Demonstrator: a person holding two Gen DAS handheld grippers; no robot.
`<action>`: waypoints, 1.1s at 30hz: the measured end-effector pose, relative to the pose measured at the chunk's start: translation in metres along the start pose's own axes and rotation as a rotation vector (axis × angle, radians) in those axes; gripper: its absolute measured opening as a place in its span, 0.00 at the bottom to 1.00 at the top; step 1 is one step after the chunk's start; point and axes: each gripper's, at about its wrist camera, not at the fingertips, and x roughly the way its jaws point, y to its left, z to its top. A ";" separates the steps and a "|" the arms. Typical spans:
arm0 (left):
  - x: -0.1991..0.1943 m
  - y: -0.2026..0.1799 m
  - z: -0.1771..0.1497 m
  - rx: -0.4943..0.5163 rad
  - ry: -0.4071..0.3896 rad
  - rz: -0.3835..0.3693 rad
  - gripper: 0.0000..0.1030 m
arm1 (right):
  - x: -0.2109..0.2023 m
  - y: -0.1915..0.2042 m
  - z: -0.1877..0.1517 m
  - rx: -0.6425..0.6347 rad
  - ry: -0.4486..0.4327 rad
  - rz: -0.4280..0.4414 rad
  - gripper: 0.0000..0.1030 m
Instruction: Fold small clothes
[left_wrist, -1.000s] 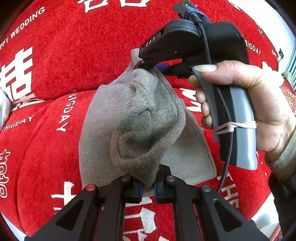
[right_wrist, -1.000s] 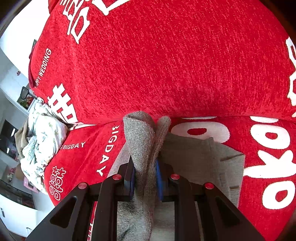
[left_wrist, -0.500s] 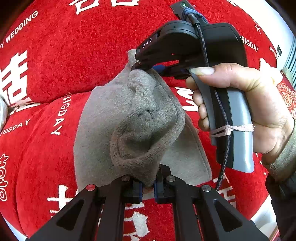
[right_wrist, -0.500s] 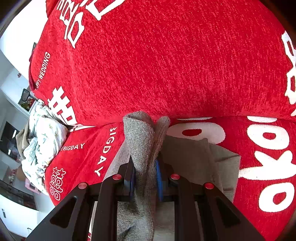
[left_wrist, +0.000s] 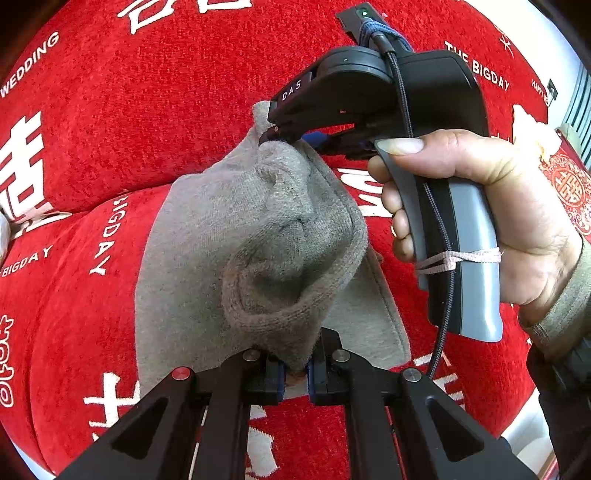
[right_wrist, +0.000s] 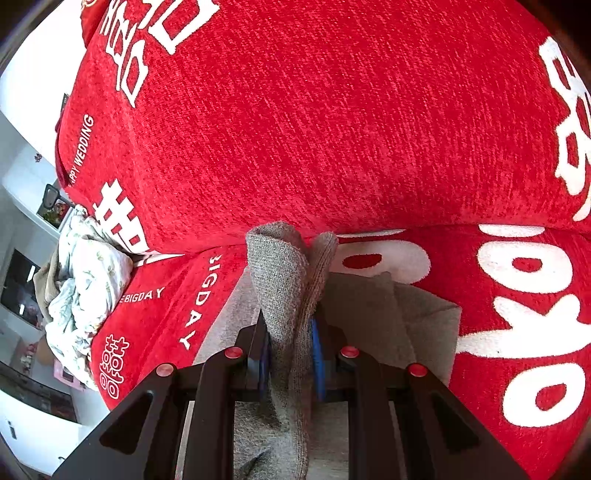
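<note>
Garment, grey knit, small; lies partly spread on a red sofa, one edge lifted and doubled over between two grippers. Left gripper: jaws clenched on a thick ribbed hem, bunched into a roll. Right gripper, held in a hand: jaws clamped on the far corner of the same edge; the right wrist view shows the cloth pinched between its blue pads. Step in hand, as judged: carrying the raised edge across the flat layer to make a fold. Best done with both grips level and the edge taut between them, so the slack middle does not sag or twist; lower onto the flat part with edges matched before letting go. Material: soft, fuzzy jersey, limp, holds creases poorly, ribbed band stiffer. Sofa cover: coarse chenille, red with white woven lettering, padded and rounded. Pale crumpled cloth lies apart at the sofa's end.
</note>
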 end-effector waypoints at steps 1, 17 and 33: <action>0.000 -0.001 0.000 0.001 0.000 0.000 0.09 | -0.001 -0.002 0.000 0.001 -0.001 0.002 0.20; 0.010 -0.013 0.006 0.028 0.007 -0.002 0.09 | -0.010 -0.020 -0.003 0.017 -0.015 0.008 0.19; 0.023 -0.027 0.009 0.052 0.018 0.009 0.09 | -0.016 -0.044 -0.007 0.036 -0.021 0.026 0.20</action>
